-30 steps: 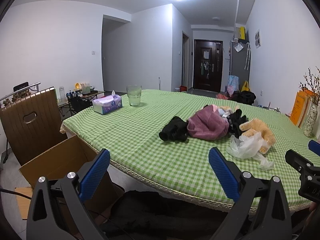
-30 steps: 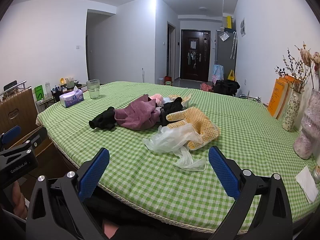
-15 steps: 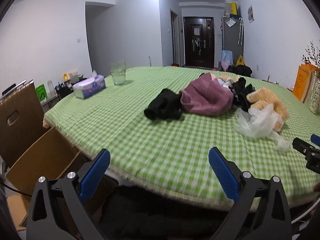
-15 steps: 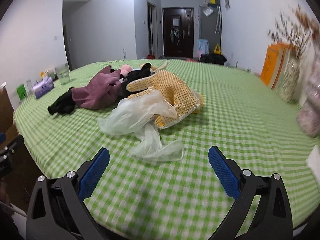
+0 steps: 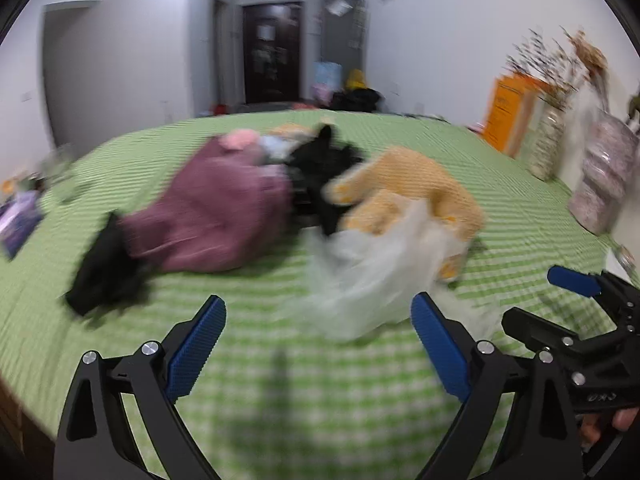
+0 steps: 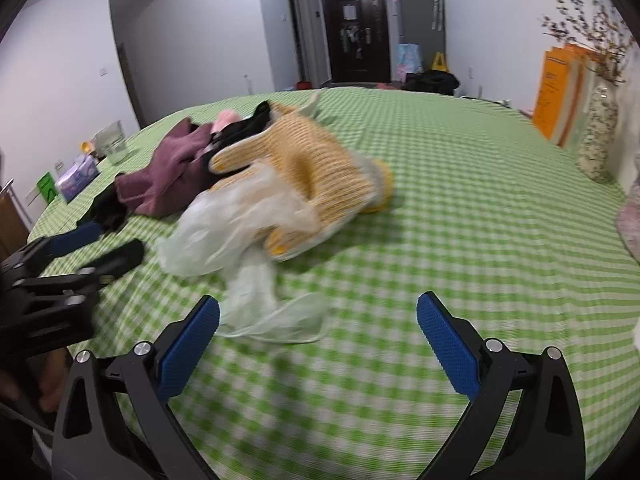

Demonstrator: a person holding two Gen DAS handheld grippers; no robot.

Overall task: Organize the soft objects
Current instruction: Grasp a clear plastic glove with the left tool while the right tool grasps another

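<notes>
The clear plastic glove (image 6: pixel 256 216) is seen just beyond the right gripper (image 6: pixel 318 334), left of centre; both right and left gripper (image 5: pixel 318 334) are closing, nothing held.

tablecloth (image 6: pixel 460 208): woven check cloth | glove (image 6: pixel 316 168): knit | bag (image 6: pixel 240 216): thin translucent plastic

A table under a green checked cloth (image 6: pixel 460 208) carries everything. Near its middle lies a heap of soft things: a maroon garment (image 6: pixel 172 168), black cloth (image 6: pixel 244 126), a pink piece (image 6: pixel 225 117), a yellow knitted glove (image 6: pixel 316 164), and a clear plastic bag (image 6: pixel 236 224) trailing toward the near edge. Another black piece (image 5: pixel 106 268) lies just left of the maroon one. By the left edge stand a glass (image 6: pixel 114 144) and a tissue box (image 6: pixel 78 176). Along the right edge stand a vase of dried twigs (image 6: pixel 600 136) and orange books (image 6: pixel 560 92).
</notes>
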